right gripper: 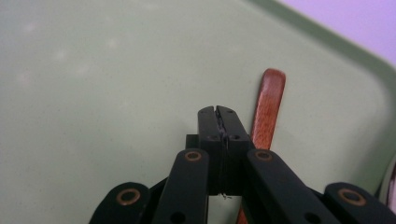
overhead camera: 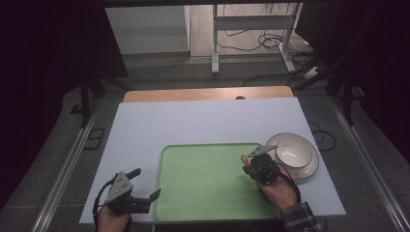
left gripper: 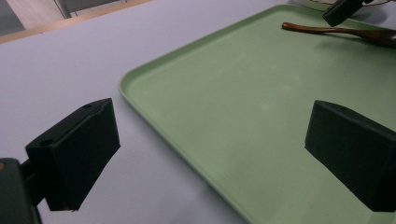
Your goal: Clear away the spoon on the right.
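A brown wooden spoon (right gripper: 268,102) lies on the green tray (overhead camera: 193,193) near its right edge; the left gripper view has the same spoon (left gripper: 336,31) at the tray's far side. My right gripper (right gripper: 218,114) is shut, its jaws pressed together just left of the spoon's handle, with nothing visible between them. Over the tray's right part in the high view, the right gripper (overhead camera: 247,166) is held by a hand in a plaid sleeve. My left gripper (overhead camera: 146,183) is open by the tray's front left corner, one jaw over the table and one over the tray (left gripper: 233,93).
A white bowl (overhead camera: 293,150) stands on a plate (overhead camera: 312,169) just right of the tray. The pale table top (overhead camera: 193,121) stretches behind the tray to a wooden strip (overhead camera: 208,93). Cables and a metal frame (overhead camera: 251,29) lie on the floor beyond.
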Available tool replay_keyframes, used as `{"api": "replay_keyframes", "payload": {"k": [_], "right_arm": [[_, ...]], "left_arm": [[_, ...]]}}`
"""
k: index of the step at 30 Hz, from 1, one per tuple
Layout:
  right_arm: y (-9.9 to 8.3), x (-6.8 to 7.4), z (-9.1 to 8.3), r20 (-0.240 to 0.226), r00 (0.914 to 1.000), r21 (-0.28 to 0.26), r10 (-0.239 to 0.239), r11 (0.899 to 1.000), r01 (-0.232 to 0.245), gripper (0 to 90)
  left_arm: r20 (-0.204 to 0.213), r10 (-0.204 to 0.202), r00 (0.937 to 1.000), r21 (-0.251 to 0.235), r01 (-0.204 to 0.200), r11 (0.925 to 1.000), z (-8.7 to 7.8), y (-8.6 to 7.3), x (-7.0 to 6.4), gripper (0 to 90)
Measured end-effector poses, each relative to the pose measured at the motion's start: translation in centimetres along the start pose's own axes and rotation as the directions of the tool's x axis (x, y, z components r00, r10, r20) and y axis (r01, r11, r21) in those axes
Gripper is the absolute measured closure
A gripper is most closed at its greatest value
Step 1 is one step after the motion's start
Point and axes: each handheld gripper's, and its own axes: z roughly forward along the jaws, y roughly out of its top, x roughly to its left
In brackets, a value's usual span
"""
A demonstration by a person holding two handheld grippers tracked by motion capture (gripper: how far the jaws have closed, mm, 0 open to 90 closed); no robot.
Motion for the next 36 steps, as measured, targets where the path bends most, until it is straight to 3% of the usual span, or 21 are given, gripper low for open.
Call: {"api": "replay_keyframes", "payload": {"k": [5, 14, 36], "right_arm": [[-0.3, 0.0, 0.5, 0.002, 1.0000, 0.019, -0.007, 1.000, 0.007, 89.8], [-0.9, -1.0, 1.1, 0.046, 0.9989, 0.051, 0.008, 0.999, -0.011, 89.9], [-1.3, -2.8, 0.7, 0.106, 0.9918, 0.042, 0.072, 0.996, -0.077, 90.0]], "left_arm": [[0.000, 0.000, 1.0000, 0.001, 0.000, 1.0000, 0.0, 0.0, 0.0, 2.9], [-0.001, 0.002, 1.0000, 0.004, -0.002, 1.0000, 0.0, 0.0, 0.0, 2.9], [-0.003, 0.008, 1.0000, 0.008, -0.008, 0.9999, 0.0, 0.0, -0.1, 2.9]]}}
